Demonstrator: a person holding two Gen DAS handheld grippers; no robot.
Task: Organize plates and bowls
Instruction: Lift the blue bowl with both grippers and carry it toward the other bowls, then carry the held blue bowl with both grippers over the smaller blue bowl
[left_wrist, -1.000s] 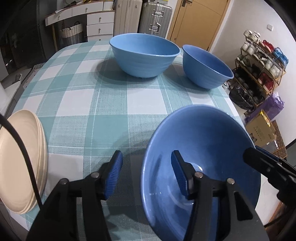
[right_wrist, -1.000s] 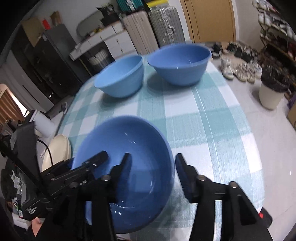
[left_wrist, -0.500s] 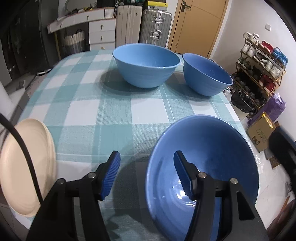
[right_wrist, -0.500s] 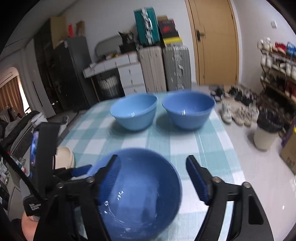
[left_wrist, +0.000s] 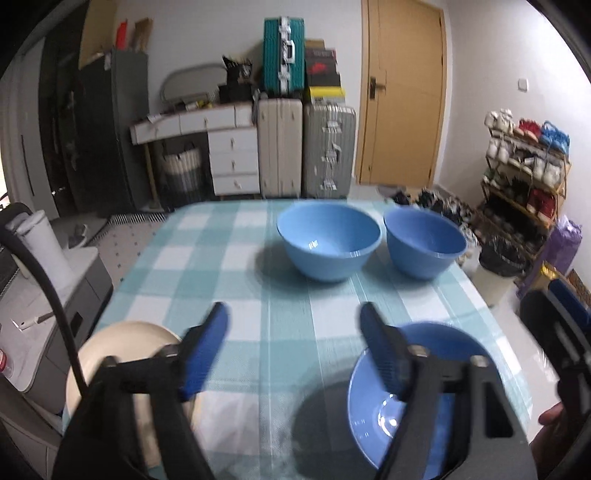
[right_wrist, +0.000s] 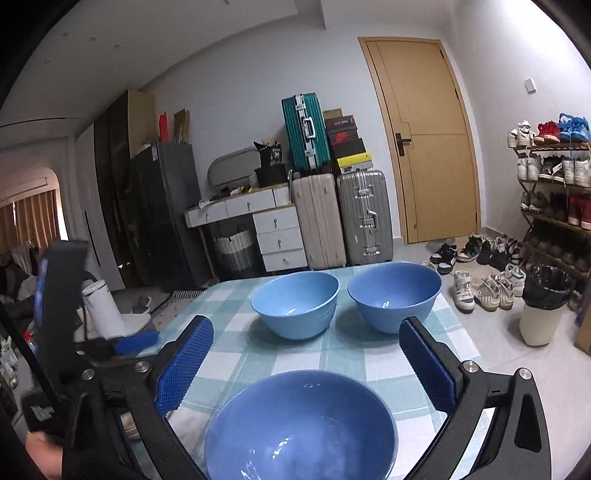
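Blue bowls, three in view, all upright on the checked worktop (left_wrist: 229, 266). Near bowl (right_wrist: 301, 424) sat at the front edge, mouth up, resting on its base, nothing gripping it. Two deeper bowls stood side by side at the far end: left far bowl (left_wrist: 328, 242) and right far bowl (left_wrist: 424, 245), close together but apart, mouths up. Round things, so no long axis to speak of; each axis ran vertical.

Cream plate (left_wrist: 125, 343) lay at the front left corner of the worktop, partly hidden behind the left tool's finger. Could be a stack, couldn't tell from this angle.

Left tool (left_wrist: 293, 354): jaws had just been opening, stood apart, nothing between the pads; its right finger showed in front of the near bowl without visibly pressing on it. Right tool (right_wrist: 304, 363): jaws had just been opening too, wide apart, pads clear of the near bowl's rim, bowl below and between them but not clamped.

Progress, as a judgement: near bowl looked freshly set down and let go, so one placement seemed done. Nothing was nested. The three bowls stood separate and the plate was off on its own corner. Likely left: nest the bowls and group them with the plate. Near bowl looked shallower and wider than the far pair, so nesting order would need care.
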